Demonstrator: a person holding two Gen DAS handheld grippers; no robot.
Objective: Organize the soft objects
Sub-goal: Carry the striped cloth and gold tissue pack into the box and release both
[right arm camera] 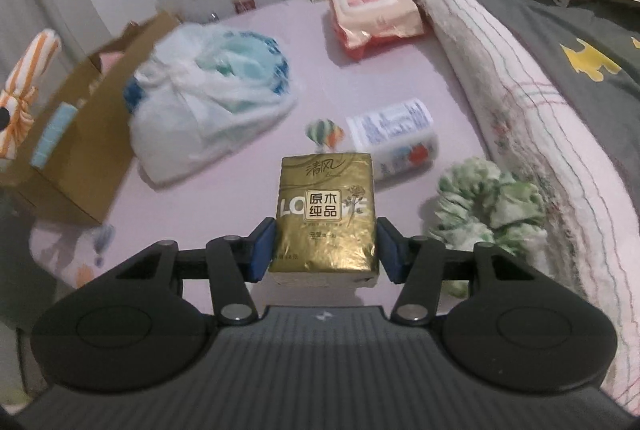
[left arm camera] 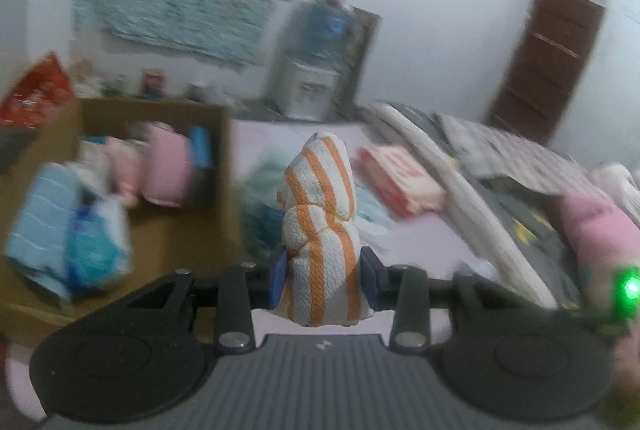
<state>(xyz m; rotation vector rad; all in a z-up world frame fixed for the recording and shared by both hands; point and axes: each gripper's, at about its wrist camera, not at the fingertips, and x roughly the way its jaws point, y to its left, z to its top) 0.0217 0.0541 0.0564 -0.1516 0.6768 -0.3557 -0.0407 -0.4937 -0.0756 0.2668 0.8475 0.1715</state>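
My left gripper (left arm camera: 323,280) is shut on an orange-and-white striped cloth (left arm camera: 322,222), held upright above the pink bed sheet, just right of a cardboard box (left arm camera: 222,150). The box holds several soft items, among them a pink roll (left arm camera: 166,166) and a blue pack (left arm camera: 40,218). The striped cloth also shows in the right wrist view (right arm camera: 24,86), at the far left beside the box (right arm camera: 76,150). My right gripper (right arm camera: 326,250) is shut on a gold tissue pack (right arm camera: 325,218), held above the sheet.
On the sheet lie a white plastic bag with blue contents (right arm camera: 208,90), a pink wipes pack (right arm camera: 374,10), a white printed tissue pack (right arm camera: 396,134) and a green-white scrunchie (right arm camera: 488,206). A rolled blanket and grey quilt (right arm camera: 540,90) line the right side.
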